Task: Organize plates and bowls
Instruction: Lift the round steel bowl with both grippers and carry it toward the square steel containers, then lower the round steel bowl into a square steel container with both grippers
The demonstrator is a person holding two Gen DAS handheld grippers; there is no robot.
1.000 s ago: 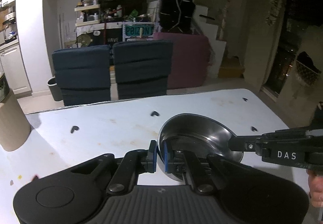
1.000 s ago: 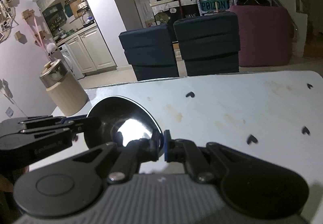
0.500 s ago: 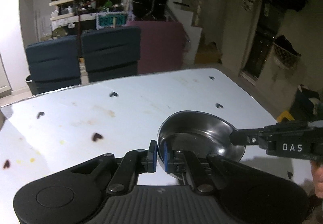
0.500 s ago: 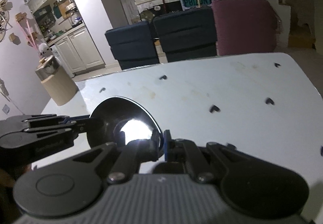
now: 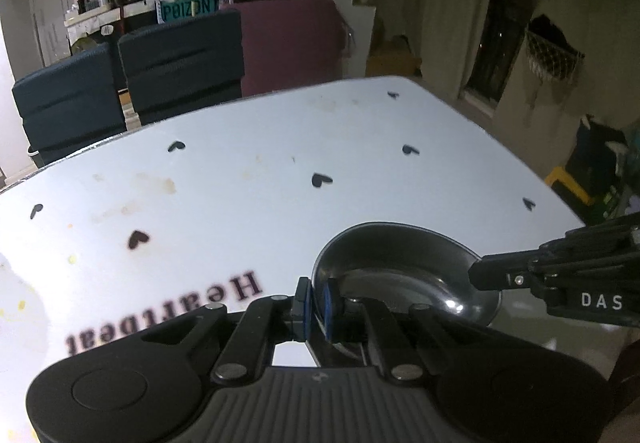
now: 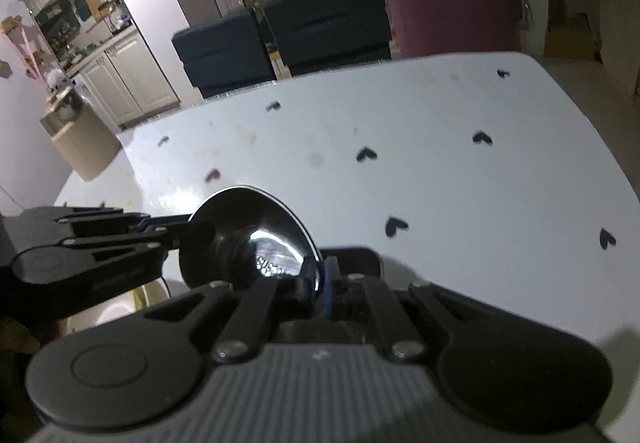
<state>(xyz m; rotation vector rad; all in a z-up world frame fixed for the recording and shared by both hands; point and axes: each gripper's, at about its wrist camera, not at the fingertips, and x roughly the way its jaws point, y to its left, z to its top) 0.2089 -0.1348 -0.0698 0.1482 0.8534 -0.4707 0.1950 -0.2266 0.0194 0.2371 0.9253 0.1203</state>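
A shiny steel bowl (image 5: 400,275) is held between both grippers above the white table (image 5: 248,203). My left gripper (image 5: 315,307) is shut on the bowl's near rim, its blue pads on either side of the rim. My right gripper (image 6: 320,283) is shut on the opposite rim; the bowl (image 6: 256,235) shows tilted and dark in the right wrist view. The right gripper also shows in the left wrist view (image 5: 480,277), and the left gripper in the right wrist view (image 6: 192,231). How high the bowl is above the table, I cannot tell.
The table has small black heart marks (image 5: 320,179) and the printed word "Heartbeat" (image 5: 168,315). A tan cylinder with a steel lid (image 6: 80,143) stands at the table's far left. Two dark blue chairs (image 5: 180,59) stand behind the far edge. The right table edge (image 5: 540,179) is close.
Both grippers, still shut on the bowl, have moved up and to the right over the table. More of the tabletop and the printed word have come into view.
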